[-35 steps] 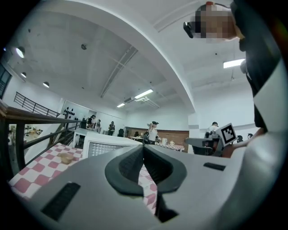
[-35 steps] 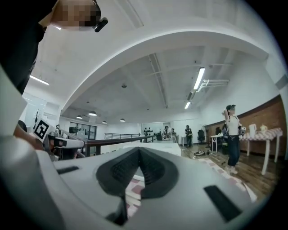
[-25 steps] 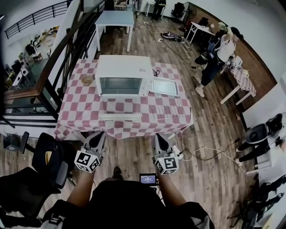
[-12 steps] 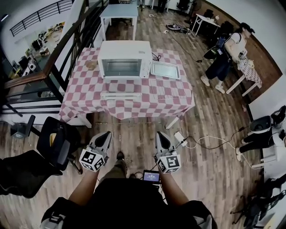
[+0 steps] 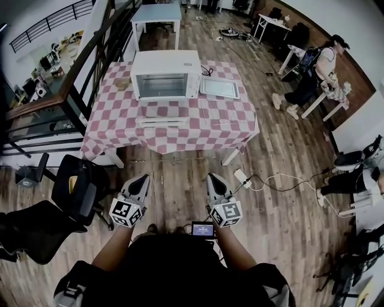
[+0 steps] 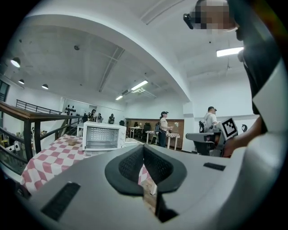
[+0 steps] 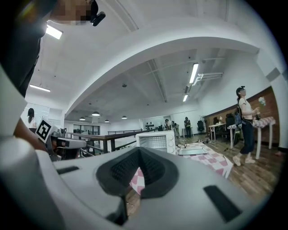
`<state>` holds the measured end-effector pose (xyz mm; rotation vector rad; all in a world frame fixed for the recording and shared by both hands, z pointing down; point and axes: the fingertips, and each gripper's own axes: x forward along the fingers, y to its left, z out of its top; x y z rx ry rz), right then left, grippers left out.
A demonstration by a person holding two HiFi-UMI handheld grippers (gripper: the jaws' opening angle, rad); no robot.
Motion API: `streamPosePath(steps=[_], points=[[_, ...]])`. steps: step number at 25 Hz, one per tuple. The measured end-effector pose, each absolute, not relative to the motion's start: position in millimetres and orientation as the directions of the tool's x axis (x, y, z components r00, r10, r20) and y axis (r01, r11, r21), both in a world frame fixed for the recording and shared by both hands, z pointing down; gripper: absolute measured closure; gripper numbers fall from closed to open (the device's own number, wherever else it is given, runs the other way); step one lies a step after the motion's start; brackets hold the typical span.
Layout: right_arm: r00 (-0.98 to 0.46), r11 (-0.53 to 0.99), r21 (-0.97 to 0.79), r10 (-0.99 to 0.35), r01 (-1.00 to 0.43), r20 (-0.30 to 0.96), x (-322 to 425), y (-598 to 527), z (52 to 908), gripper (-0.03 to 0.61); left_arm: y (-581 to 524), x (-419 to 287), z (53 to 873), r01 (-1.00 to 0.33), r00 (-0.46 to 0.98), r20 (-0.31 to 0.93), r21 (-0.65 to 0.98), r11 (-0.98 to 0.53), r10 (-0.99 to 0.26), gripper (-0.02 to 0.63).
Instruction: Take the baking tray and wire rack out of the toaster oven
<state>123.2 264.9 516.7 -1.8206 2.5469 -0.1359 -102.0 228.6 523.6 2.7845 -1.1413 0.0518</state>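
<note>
White toaster oven (image 5: pixel 166 74) stands open; baking tray (image 5: pixel 219 87) flat beside it.

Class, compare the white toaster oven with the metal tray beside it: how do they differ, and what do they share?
The toaster oven is a white box; the tray is grey metal. The oven stands tall, the tray lies flat and shallow. The oven sits mid-table, the tray to its right in the head view. Both are rectangular and rest on the checked tablecloth.

Loft workshop: worktable (image 5: pixel 156 13), railing (image 5: pixel 71 77)
</note>
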Motion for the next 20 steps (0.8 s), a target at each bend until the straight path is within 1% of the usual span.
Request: streamPosePath(steps=[9,14,20], points=[[-0.259,0.258,-0.050,-0.966,-0.965,0.019,123.0,254.7,495.8,0.575,214.5,-113.3,495.8,-0.669,0.743,0.036,0.061,-0.741,-0.668,0.620],[-0.266,0.263,-0.065,-0.963,-0.963,0.041,112.3,262.3,502.7,0.575,219.0,-125.1,496.2,-0.678,0.734,0.038,0.075,-0.731,-0.678,0.620],[-0.284,0.281,-0.064,-0.958,-0.957,0.034,97.5,262.9,502.1,0.575,221.7,-132.0,499.6,-0.685,0.728,0.041,0.090,-0.723,-0.684,0.620]])
